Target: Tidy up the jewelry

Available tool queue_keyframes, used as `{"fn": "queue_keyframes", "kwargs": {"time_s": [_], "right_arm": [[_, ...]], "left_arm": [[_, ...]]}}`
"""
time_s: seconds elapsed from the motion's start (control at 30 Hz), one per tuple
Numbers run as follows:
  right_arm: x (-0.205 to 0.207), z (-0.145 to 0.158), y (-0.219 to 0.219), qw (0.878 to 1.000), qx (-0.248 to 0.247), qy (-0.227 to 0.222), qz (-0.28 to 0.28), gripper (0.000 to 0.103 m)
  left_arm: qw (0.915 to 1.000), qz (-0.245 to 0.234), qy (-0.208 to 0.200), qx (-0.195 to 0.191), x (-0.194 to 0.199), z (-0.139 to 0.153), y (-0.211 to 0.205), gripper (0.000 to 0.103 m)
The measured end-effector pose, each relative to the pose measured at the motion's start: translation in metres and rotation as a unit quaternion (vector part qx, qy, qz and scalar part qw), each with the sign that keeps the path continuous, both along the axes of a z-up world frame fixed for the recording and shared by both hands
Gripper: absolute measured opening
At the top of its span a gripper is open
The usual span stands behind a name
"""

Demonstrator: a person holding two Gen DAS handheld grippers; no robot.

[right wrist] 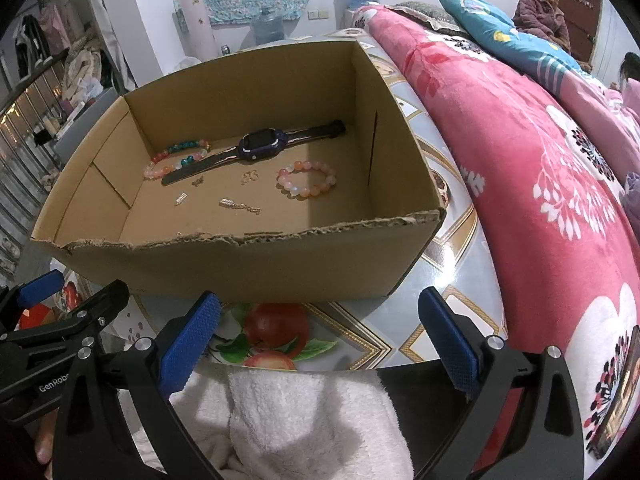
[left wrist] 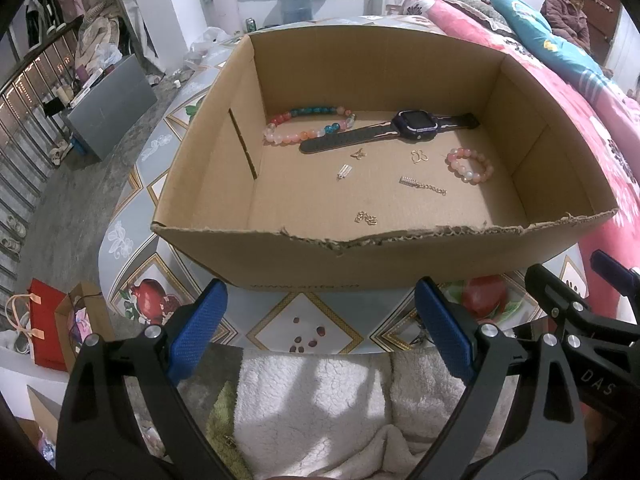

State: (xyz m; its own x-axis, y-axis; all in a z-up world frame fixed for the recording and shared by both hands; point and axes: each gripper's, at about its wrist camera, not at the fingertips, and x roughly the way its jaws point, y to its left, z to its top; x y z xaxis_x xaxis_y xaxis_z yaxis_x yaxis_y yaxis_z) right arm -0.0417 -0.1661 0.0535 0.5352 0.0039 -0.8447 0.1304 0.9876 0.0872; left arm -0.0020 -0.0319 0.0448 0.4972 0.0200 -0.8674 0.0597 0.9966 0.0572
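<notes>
Beyond both gaping tools, jewelry lies boxed.

White letters "DAS" sit on the right gripper, and "GenRobo" shows on the left gripper.

Cardboard box: plain brown, inside & out. Watch: dark blue case, black strap w/ pale pink edging. Long bead bracelet: mixed red, teal, pink, orange & clear beads. Small bead bracelet: pink, peach & white. Butterfly charm, clover ring, chain: gold. Two clasp pieces: silver. Counter cover: grey-blue w/ gold-bordered diamonds, red fruit & green leaf prints. Blanket: pink-red w/ white tree & flower motifs. Pillow: teal. Left hand-held gripper, right hand-held gripper: black frames, blue textured pads. Towel: white fleece.
</notes>
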Motion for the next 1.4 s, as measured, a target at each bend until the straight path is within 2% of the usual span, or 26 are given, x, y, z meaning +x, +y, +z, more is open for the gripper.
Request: {"fn": "queue_keyframes", "kwargs": {"time_s": [1.03,1.4], "right_arm": [[0.0012,0.0000,-0.0012,1.000,0.000,0.005,0.000,0.097],[0.0050,-0.0002,-0.0022,1.000,0.006,0.016,-0.003,0.097]], "left_arm": [[0.9999,0.004,0.012,-0.004,0.0031,-0.0017,0.0011,0.091],[0.9995,0.006,0.029,-0.008,0.0060,-0.0042,0.0019,0.090]]}}
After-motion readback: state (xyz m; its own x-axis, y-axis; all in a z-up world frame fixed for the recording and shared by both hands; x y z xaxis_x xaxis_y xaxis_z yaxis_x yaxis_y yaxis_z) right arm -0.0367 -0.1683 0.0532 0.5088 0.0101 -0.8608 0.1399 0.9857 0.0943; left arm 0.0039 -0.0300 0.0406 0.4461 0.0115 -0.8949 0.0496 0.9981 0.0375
